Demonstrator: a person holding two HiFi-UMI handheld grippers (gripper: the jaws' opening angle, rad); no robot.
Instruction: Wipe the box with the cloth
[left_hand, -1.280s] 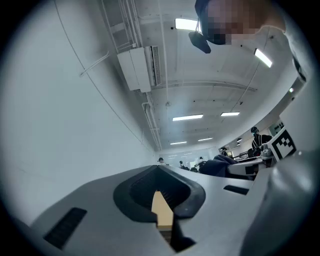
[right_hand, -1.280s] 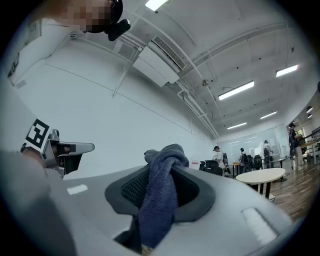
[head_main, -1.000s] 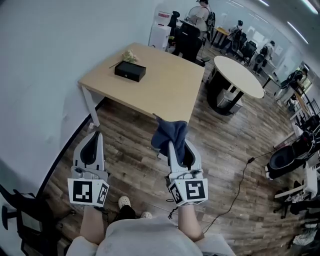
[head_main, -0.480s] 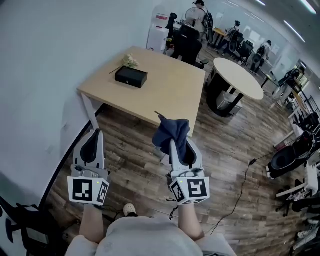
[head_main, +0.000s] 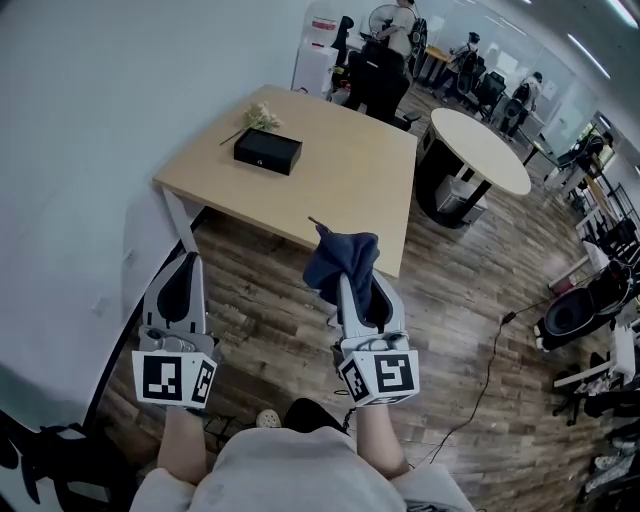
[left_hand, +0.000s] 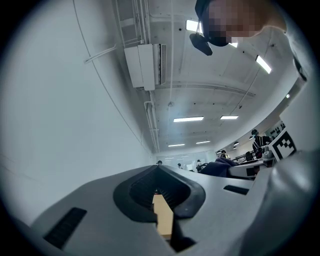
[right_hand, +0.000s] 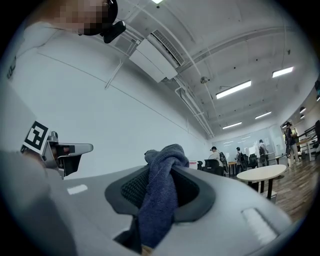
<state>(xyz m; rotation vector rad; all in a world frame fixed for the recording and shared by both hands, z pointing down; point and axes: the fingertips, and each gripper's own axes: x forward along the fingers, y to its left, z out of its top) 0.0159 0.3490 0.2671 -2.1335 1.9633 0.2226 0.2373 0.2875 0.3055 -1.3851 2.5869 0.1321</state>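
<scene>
A black box (head_main: 267, 151) lies on the light wooden table (head_main: 340, 190), towards its far left side, with a small pale dried sprig (head_main: 260, 118) just behind it. My right gripper (head_main: 343, 281) is shut on a dark blue cloth (head_main: 343, 262), which bunches above the jaws; in the right gripper view the cloth (right_hand: 162, 197) hangs out between them. My left gripper (head_main: 187, 266) is shut with nothing in it. Both grippers are held over the wood floor, short of the table's near edge and well away from the box.
A white wall runs along the left of the table. A round white table (head_main: 479, 150) stands to the right, with office chairs and people (head_main: 405, 20) beyond it. A black cable (head_main: 485, 365) trails over the floor at the right.
The view has shifted a little towards the table. Both grippers keep their hold and pose, the cloth still bunched in the right one.
</scene>
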